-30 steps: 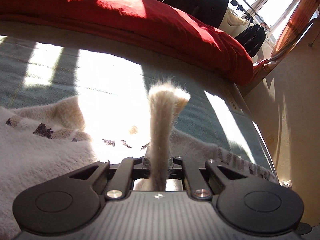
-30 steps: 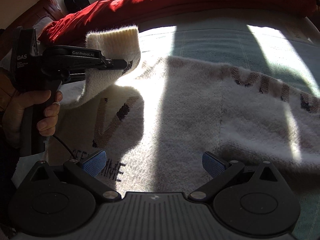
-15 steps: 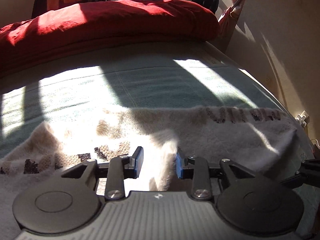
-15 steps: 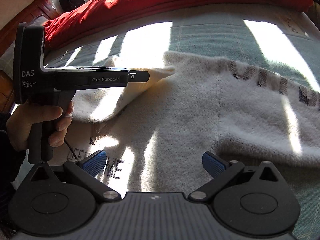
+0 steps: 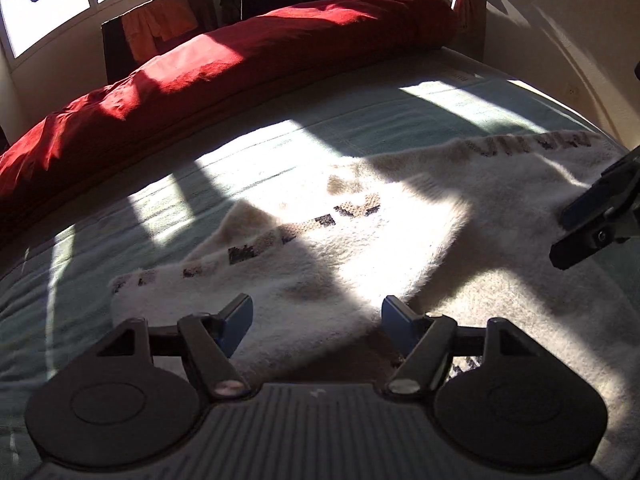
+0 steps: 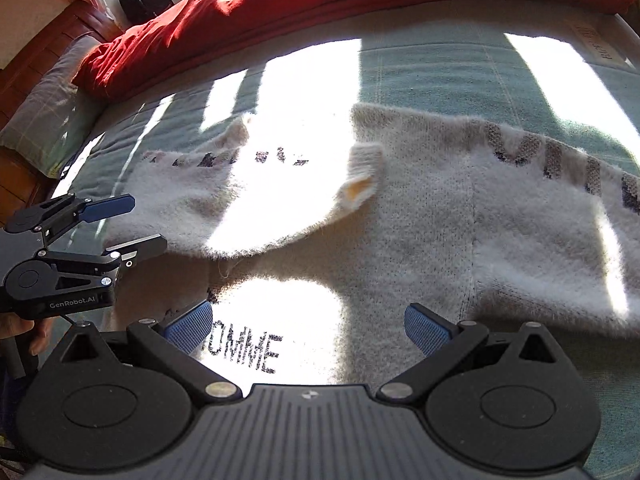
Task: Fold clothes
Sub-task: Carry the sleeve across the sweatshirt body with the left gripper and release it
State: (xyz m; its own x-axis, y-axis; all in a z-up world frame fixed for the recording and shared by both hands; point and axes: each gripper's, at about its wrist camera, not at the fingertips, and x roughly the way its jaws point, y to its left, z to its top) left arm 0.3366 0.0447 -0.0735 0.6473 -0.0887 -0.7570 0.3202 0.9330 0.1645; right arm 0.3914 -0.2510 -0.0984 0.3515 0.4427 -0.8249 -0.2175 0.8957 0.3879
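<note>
Tilting down over the sweater [image 6: 400,216], the left gripper [image 6: 132,224] is opening, empty; the right gripper [image 6: 308,328] hangs spread, empty. Glare hides the sleeve [image 6: 260,184] pattern.

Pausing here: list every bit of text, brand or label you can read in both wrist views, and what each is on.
"GenRobot.AI": side of the left gripper, right wrist view.
"OMME": dark knit letters on the cream sweater; first part hidden by a finger.
Sleeve lettering: big, unclear.
Mattress label: too blurred.
Left wrist view: nothing legible.

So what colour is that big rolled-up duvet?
Red duvet, clearest in the left wrist view.
</note>
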